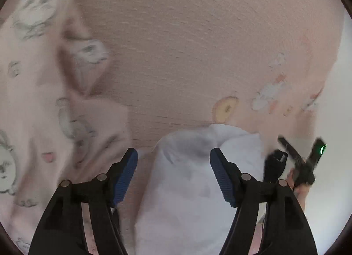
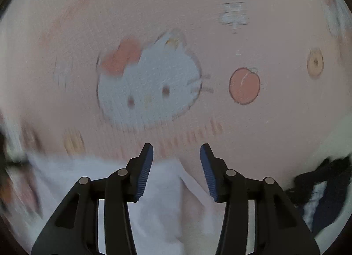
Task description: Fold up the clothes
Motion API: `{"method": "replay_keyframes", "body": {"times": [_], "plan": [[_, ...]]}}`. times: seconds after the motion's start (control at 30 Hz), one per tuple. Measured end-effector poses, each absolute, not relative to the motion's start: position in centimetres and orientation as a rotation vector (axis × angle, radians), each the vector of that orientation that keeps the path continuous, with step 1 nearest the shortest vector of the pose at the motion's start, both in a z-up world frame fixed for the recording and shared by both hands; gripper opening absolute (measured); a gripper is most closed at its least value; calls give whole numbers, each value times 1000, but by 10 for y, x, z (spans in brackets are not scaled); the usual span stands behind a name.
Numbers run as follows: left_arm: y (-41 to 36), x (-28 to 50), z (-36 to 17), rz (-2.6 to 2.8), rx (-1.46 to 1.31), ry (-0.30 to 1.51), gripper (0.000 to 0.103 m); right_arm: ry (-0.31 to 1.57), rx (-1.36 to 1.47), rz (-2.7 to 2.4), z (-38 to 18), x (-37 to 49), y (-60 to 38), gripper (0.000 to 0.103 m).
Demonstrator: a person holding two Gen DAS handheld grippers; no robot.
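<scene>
Nearest us, left gripper (image 1: 173,175) is released, jaws wide, white garment (image 1: 193,189) lying loose between them. Right gripper (image 2: 176,172) is also unclenched, over the same white cloth's edge, nothing pinched. We'd smooth the fold flat and square the edges before regripping. Beyond: soft pink cartoon-print bedsheet (image 2: 275,123), woven texture, and pink printed clothes (image 1: 33,101) crumpled far left.

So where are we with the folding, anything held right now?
Nothing is held: the left gripper and right gripper both stand open above the white garment, which lies bunched on the pink cartoon sheet, not visibly folded flat. A pink printed garment lies crumpled to the left, and dark clothing waits at the right edge. Most of the folding looks left.
</scene>
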State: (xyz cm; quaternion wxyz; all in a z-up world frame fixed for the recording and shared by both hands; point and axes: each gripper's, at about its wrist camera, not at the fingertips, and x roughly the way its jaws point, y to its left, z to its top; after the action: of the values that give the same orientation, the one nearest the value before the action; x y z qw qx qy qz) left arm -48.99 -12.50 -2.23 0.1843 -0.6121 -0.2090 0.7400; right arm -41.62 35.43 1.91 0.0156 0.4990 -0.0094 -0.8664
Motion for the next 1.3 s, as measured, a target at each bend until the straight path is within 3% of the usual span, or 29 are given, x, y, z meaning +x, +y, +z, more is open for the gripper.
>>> {"method": "replay_keyframes", "body": {"times": [0.07,0.13,0.2,0.27,0.37,0.43,0.53,0.63,0.7,0.73,0.77,0.83,0.87,0.9,1.07,1.1,1.17,1.23,1.3], "plan": [[-134,-487,-9,2222,-1660,-544,70,87,1566,-2632,10,-402,340,46],[-133,-480,8,2332,-1594,-395,63,154,1592,-2581,-3,-393,330,46],[-119,-472,11,2331,-1592,-186,37,171,1647,-2557,-19,-392,327,46],[-96,-463,-1,2262,-1626,2,22,222,1700,-2550,-37,-393,325,46],[-63,-453,-26,2221,-1597,197,21,225,1689,-2654,-46,-395,333,44],[-51,-455,-38,2294,-1538,310,22,120,1626,-2764,-38,-391,345,44],[-50,-462,-46,2446,-1503,423,35,52,1573,-2830,-30,-387,354,58],[-58,-466,-44,2525,-1451,324,56,101,1610,-2815,-41,-390,354,70],[-60,-473,-53,2503,-1455,249,53,101,1656,-2783,-56,-396,355,79],[-61,-477,-58,2478,-1459,207,43,13,1654,-2765,-60,-397,359,78],[-59,-480,-63,2444,-1464,160,12,-87,1641,-2746,-62,-398,363,75],[-56,-481,-64,2440,-1446,108,9,-193,1591,-2670,-55,-398,367,43],[-56,-480,-60,2456,-1415,95,9,-238,1563,-2629,-51,-398,370,9],[-59,-479,-54,2482,-1399,68,9,-281,1536,-2587,-47,-398,372,8],[-106,-496,-58,2531,-1498,-212,10,-478,1475,-2571,-40,-404,403,8],[-109,-503,-69,2503,-1556,-234,16,-461,1510,-2570,-47,-408,403,8],[-110,-511,-78,2466,-1596,-250,18,-361,1569,-2585,-64,-414,396,6],[-110,-518,-74,2443,-1631,-278,22,-332,1540,-2604,-63,-414,392,20],[-110,-526,-56,2418,-1620,-365,32,-380,1578,-2592,-56,-411,395,43]]}}
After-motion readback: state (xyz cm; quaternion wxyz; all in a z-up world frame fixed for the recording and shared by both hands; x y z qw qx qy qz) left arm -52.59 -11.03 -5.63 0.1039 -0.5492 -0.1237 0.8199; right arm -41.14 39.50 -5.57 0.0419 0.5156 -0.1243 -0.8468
